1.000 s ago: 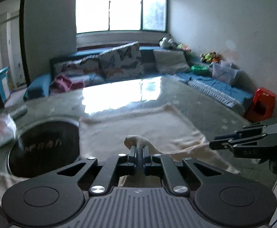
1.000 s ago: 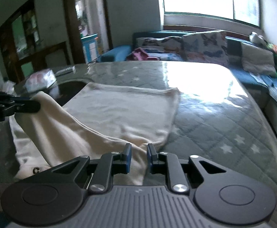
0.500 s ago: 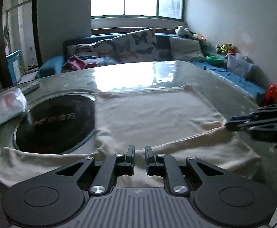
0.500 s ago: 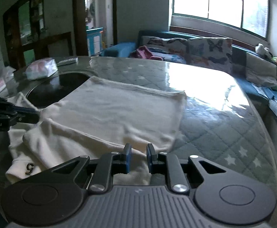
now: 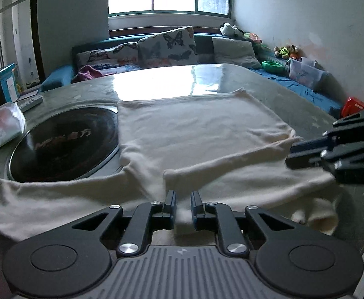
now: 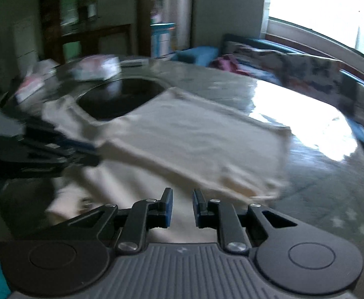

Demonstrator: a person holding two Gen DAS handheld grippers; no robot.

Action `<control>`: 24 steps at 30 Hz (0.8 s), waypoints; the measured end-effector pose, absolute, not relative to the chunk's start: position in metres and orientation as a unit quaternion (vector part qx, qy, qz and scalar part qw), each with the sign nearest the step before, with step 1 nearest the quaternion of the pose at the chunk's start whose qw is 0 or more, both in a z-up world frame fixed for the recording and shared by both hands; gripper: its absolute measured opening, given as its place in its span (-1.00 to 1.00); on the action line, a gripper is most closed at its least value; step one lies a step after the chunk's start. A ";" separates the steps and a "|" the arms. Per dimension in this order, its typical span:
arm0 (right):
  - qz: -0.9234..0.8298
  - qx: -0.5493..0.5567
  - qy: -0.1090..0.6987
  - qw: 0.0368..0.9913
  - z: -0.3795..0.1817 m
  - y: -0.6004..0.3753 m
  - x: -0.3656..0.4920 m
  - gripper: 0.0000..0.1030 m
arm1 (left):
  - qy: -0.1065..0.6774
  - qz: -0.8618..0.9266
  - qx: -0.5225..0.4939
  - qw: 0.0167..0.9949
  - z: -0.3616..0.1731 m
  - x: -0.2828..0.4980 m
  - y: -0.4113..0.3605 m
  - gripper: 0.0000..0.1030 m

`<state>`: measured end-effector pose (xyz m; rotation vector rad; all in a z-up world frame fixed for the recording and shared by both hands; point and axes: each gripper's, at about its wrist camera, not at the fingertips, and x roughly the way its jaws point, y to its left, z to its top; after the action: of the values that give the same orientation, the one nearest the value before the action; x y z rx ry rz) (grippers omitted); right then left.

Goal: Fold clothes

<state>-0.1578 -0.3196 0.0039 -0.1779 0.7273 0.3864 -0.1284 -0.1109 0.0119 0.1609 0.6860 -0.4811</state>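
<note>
Across the near half of the table (image 5: 269, 84) we see the cream garment (image 5: 197, 134) spread flat, its near part folded over into a long band along the near edge. One sleeve trails toward the table's left edge, beside the dark round hob (image 5: 64, 144) set into the top. Our left gripper (image 5: 182, 205) sits low at the near edge with its jaws parted and a bit of cloth lying loosely between them. Our right gripper (image 6: 182, 205) is also parted, empty, over the cloth at the near edge; its view is blurred. A wrapped packet (image 5: 0, 127) rests near the left edge.
</note>
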 end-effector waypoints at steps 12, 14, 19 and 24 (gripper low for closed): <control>0.271 -0.131 0.364 0.881 -0.010 -0.246 -0.149 -0.69 | 0.319 -0.102 0.000 0.942 0.031 -0.120 -0.037 -0.36; 0.287 -0.148 0.364 0.874 -0.012 -0.233 -0.147 -0.69 | 0.318 -0.070 -0.009 0.945 0.032 -0.116 -0.022 -0.31; 0.298 -0.145 0.364 0.871 -0.011 -0.216 -0.133 -0.69 | 0.315 0.017 -0.035 0.948 0.031 -0.106 0.020 -0.21; 0.293 -0.138 0.365 0.873 -0.006 -0.218 -0.124 -0.69 | 0.317 0.081 -0.056 0.943 0.025 -0.096 0.054 -0.13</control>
<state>-0.1244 -0.2178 -0.0065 -0.2873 0.7615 0.6117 -0.0957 0.0541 0.0251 -0.1148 0.6456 0.1655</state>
